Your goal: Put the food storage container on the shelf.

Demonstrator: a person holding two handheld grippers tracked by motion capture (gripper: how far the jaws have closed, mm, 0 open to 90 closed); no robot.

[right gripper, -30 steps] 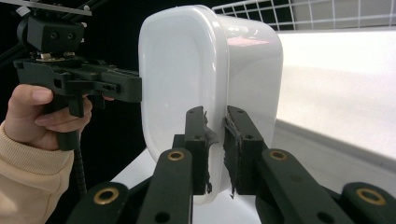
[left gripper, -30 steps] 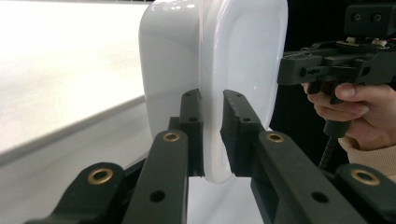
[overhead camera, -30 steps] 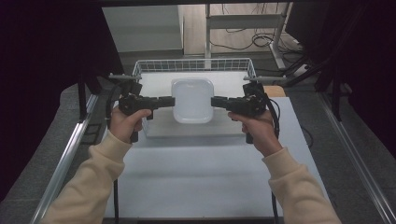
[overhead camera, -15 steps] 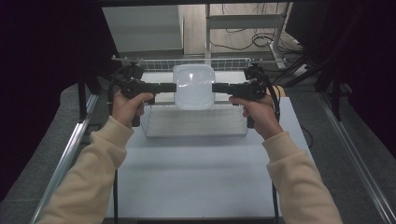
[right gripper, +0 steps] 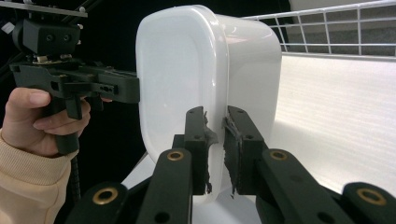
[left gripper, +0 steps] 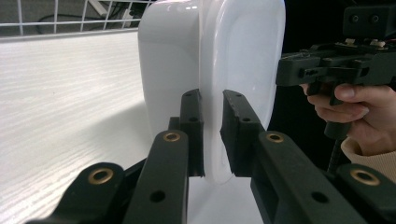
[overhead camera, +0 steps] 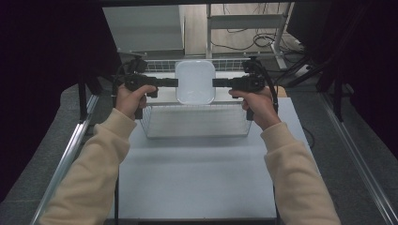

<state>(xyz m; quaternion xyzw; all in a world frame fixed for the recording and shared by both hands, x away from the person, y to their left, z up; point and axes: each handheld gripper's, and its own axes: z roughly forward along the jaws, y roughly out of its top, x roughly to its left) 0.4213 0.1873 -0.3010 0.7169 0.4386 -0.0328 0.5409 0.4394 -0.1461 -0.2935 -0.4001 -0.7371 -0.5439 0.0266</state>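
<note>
Item: white, round-cornered rectangular plastic container (overhead camera: pixel 195 82), glossy, with a flanged rim.
Position: held off the table, above the far part of a white wire basket (overhead camera: pixel 195 136); open side towards the high camera, turned on edge in both gripper views.
Left gripper (left gripper: pixel 211 135): black jaws clenched on the rim of the container's left side, one jaw on either face of the flange.
Right gripper (right gripper: pixel 216 149): black jaws clamped on the rim of the opposite side; the pad linings look frayed.
Step in hand: a two-handed carry, judged mid-transfer over the basket.
Next move: calls for both hands travelling level and together, then easing both grips off only once the container is set down; uneven motion could twist it out of one grip.
Surroundings: pale wood-grain table (overhead camera: pixel 197 183); cream sleeves (overhead camera: pixel 91 168) on both forearms.
Hard to make out: the container's contents, if any; the basket floor beneath it; dark surroundings at both sides of the table.
</note>
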